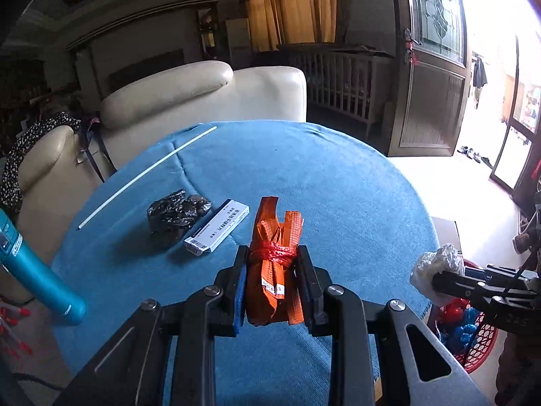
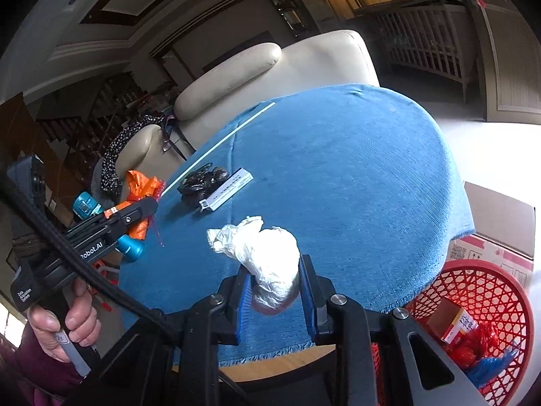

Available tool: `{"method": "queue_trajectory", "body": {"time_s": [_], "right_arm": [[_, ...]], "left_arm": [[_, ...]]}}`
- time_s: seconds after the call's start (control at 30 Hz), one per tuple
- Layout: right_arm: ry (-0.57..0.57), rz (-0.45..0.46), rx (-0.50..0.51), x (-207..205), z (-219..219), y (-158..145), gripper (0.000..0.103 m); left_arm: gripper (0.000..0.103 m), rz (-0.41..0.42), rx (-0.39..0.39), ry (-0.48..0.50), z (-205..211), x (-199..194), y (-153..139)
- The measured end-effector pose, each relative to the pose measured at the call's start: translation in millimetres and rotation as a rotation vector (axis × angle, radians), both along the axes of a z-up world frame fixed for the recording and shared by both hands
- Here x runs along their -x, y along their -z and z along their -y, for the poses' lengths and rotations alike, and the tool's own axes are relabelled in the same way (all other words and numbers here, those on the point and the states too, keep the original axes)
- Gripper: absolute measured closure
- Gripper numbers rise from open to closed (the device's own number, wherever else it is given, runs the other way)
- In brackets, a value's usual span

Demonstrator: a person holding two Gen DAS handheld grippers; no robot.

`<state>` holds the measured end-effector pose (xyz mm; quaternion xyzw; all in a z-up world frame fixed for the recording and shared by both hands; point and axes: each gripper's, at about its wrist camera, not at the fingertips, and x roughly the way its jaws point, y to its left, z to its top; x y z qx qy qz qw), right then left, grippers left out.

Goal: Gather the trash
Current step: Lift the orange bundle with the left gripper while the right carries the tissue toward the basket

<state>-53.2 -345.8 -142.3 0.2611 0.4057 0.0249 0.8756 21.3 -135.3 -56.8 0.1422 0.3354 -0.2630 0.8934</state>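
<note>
My left gripper [image 1: 272,257] is shut on an orange plastic bundle [image 1: 274,264] tied with red string, held above the blue tablecloth [image 1: 338,186]. It also shows in the right wrist view [image 2: 142,189]. My right gripper [image 2: 274,267] is shut on a crumpled white plastic bag [image 2: 267,257], held over the table's near edge; the bag also shows in the left wrist view [image 1: 436,270]. On the cloth lie a crumpled black bag [image 1: 175,213], a white medicine box [image 1: 218,226] and a long white stick [image 1: 145,177].
A red mesh basket [image 2: 473,291] with trash in it stands on the floor right of the table, beside a cardboard box [image 2: 500,226]. A teal bottle [image 1: 37,270] stands at the table's left. A cream armchair [image 1: 203,101] is behind the table.
</note>
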Motion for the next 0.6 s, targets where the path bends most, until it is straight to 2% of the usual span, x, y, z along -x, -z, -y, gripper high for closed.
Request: {"method": "queue_trajectory", "body": {"time_s": [0.6], "right_arm": [[-0.029, 0.029, 0.035, 9, -11, -15, 0.075]], "left_arm": [[0.075, 0.036, 0.015, 0.004, -8, 18, -10]]}}
